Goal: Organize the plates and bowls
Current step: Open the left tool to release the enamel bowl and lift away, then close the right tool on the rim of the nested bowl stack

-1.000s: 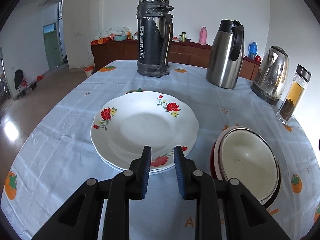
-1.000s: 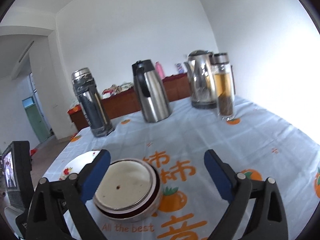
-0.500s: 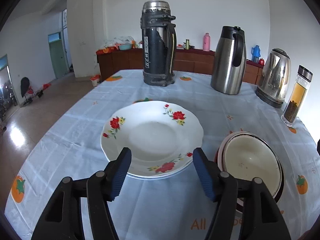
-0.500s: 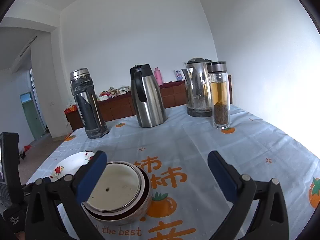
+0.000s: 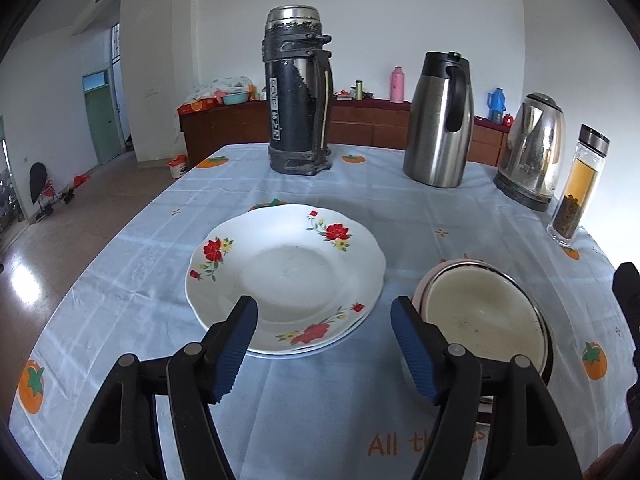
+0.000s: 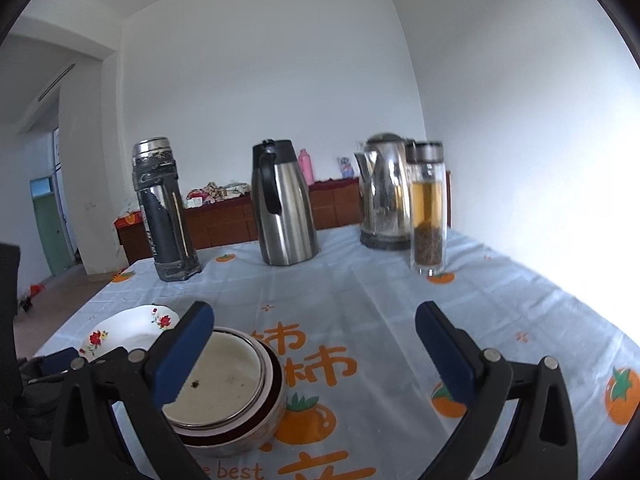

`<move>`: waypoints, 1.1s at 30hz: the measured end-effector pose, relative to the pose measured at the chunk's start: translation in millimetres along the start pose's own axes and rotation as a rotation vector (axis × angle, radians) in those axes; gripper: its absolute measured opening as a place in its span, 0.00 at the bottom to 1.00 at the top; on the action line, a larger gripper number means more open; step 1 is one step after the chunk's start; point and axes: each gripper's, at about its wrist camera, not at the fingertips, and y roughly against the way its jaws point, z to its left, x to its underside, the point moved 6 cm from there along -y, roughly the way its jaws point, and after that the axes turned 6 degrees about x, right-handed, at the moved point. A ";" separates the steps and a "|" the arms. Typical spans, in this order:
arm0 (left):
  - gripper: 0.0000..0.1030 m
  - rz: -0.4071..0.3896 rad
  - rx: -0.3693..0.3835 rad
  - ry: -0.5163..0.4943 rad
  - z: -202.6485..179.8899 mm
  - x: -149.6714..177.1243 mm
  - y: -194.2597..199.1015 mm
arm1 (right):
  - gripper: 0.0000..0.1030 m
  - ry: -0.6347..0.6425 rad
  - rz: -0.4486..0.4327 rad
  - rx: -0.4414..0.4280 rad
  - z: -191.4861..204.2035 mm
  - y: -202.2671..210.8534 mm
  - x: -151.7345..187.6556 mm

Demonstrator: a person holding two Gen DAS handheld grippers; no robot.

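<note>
Left gripper point(image 5: 325, 346) wider, off plates point(image 5: 286, 276).

Plates point(image 5: 286, 276): white, scalloped rim, red flower sprays with green leaves round the border. Stacked, at least two, the lower one showing only as an edge under the near side. Lying flat, face up, on the bench; the top one holds nothing.

Bowls point(image 6: 224, 388): nested stack, upright on the bench just to the right of the plates, not touching them. Inner bowl cream inside with a metal rim and a few dark specks; outer bowls show dark red and pale pink walls.
</note>
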 end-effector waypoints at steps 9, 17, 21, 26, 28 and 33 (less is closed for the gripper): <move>0.69 0.036 0.100 0.035 -5.7 3.7 -6.3 | 0.77 -0.043 0.146 -0.063 -7.7 -16.6 4.6; 0.69 0.037 0.087 0.027 -6.4 4.5 -8.4 | 0.76 -0.088 0.186 -0.103 -10.3 -19.8 7.3; 0.69 0.012 0.063 -0.012 -10.2 2.9 -5.4 | 0.76 -0.088 0.210 -0.127 -7.6 -21.9 8.6; 0.69 0.024 0.058 -0.017 -10.3 3.8 -7.2 | 0.76 -0.147 0.259 -0.139 -16.2 -29.0 11.5; 0.69 0.038 0.063 0.000 -8.1 5.0 -9.3 | 0.76 -0.164 0.278 -0.149 -18.1 -31.5 12.3; 0.69 0.079 0.132 0.079 -1.6 7.3 -11.4 | 0.76 -0.171 0.307 -0.192 -14.4 -34.6 14.7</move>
